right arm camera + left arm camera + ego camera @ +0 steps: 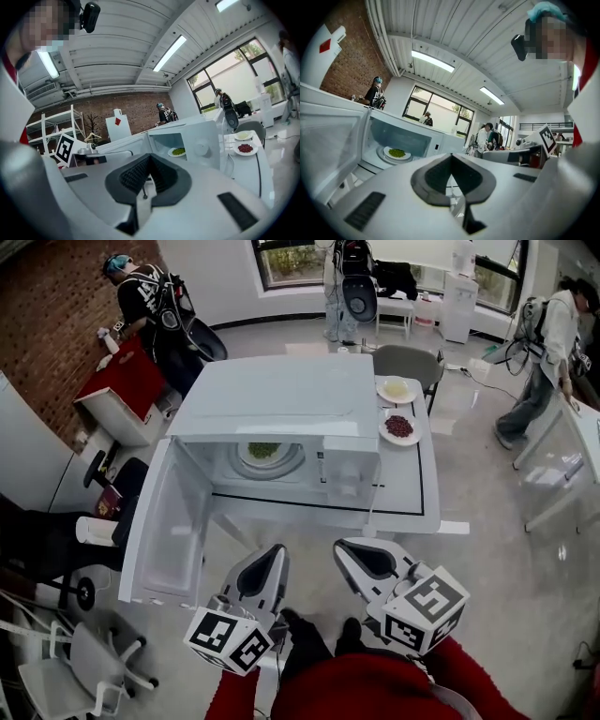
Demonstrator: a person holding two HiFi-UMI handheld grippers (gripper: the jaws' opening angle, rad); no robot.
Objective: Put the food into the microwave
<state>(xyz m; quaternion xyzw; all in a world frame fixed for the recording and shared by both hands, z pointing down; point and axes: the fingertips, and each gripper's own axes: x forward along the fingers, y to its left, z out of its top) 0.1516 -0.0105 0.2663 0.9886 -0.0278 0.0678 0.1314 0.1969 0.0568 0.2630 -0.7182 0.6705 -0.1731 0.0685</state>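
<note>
One white table (412, 495) carries one microwave (281, 395), its door (169, 521) swung wide to the left, and three plates: the green food (264, 452) sits inside on the turntable, while the pale dish (397, 388) and the red beans (399, 427) lie along the table's right edge near its far corner. The left gripper view catches only the green plate; the right gripper view and the head view take in all three. My left claw (277, 549) and right claw (340, 546) hang side by side just short of the table's near edge, pointing roughly level at the microwave, each pressed together on nothing.
</note>
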